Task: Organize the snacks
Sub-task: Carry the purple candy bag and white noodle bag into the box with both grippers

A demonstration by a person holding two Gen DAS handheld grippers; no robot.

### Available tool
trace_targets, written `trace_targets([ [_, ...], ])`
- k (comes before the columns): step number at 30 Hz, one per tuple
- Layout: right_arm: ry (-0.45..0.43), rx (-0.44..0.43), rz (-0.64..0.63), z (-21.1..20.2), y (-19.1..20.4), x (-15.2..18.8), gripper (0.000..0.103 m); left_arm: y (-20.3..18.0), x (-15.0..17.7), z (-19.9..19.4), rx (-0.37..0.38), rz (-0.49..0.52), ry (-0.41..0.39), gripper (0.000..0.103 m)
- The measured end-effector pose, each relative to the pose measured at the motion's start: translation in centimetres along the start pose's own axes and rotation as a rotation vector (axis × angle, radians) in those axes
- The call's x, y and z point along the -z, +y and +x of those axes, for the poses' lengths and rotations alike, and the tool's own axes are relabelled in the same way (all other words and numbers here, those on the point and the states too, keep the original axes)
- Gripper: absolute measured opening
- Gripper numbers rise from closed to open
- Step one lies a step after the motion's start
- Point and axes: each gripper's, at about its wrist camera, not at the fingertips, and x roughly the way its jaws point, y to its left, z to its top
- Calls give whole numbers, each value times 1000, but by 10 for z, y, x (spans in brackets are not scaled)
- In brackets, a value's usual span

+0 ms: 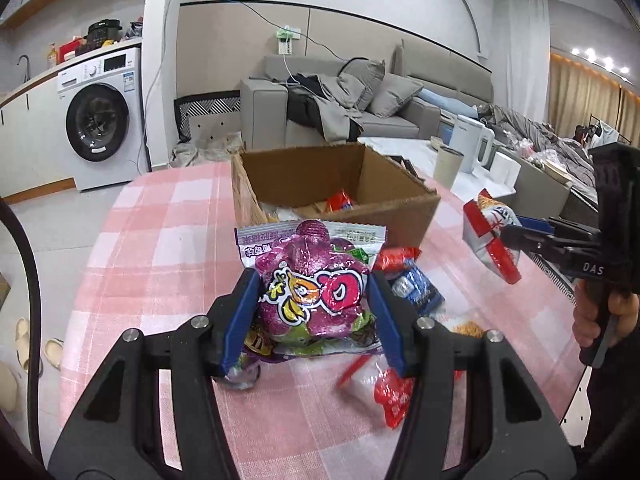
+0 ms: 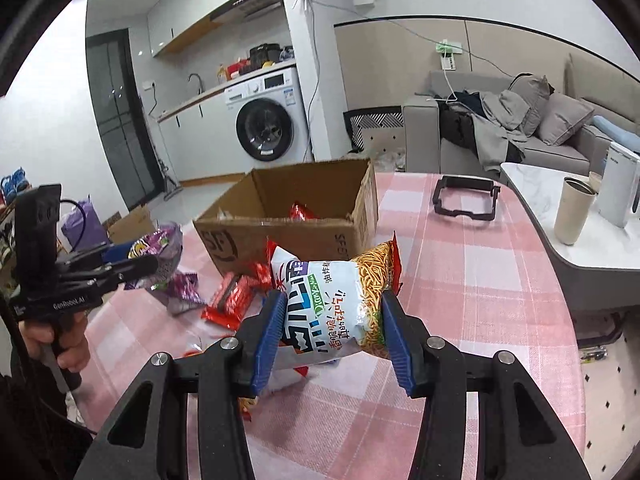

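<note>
The left gripper (image 1: 312, 316) is clamped on a purple snack bag (image 1: 310, 284), its blue fingers (image 1: 240, 320) pressing both sides. The bag shows a cartoon banana figure and a large red letter; the strip of writing along its top edge is upside down and too small to read. In the right wrist view this same bag (image 2: 160, 248) is mostly hidden behind the gripper's dark body, which carries the words "GenRobot.AI".

The right gripper (image 2: 332, 332) grips a white and blue bag of noodle snacks (image 2: 336, 300), held up off the table with the pads squeezing its sides. Its front has large Chinese characters, red ones with exclamation marks, and a green oval label that is hard to read. From the left wrist view the bag (image 1: 490, 236) shows only its red and white end, and the gripper body there reads "DAS" before the picture cuts it off.

An open cardboard box (image 2: 280, 216) stands on the pink checked tablecloth (image 2: 460, 280) just beyond both bags, with an "SF" mark on its front wall. Inside, a red packet (image 1: 340, 200) shows; the rest is hidden by the walls.

Red packets (image 2: 234, 300) and a blue packet (image 1: 416, 288) lie loose on the cloth in front of the box, their print unreadable. A black frame (image 2: 466, 198) lies beyond the box, to its right in the right wrist view.
</note>
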Motion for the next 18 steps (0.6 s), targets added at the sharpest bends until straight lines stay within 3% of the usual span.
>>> trace_targets([
  [8, -86, -19, 45, -5, 9, -30, 49, -1, -31, 1, -28, -10, -46, 53],
  [18, -105, -54, 74, 19, 21, -64, 49, 1, -64, 22, -58, -17, -65, 53],
])
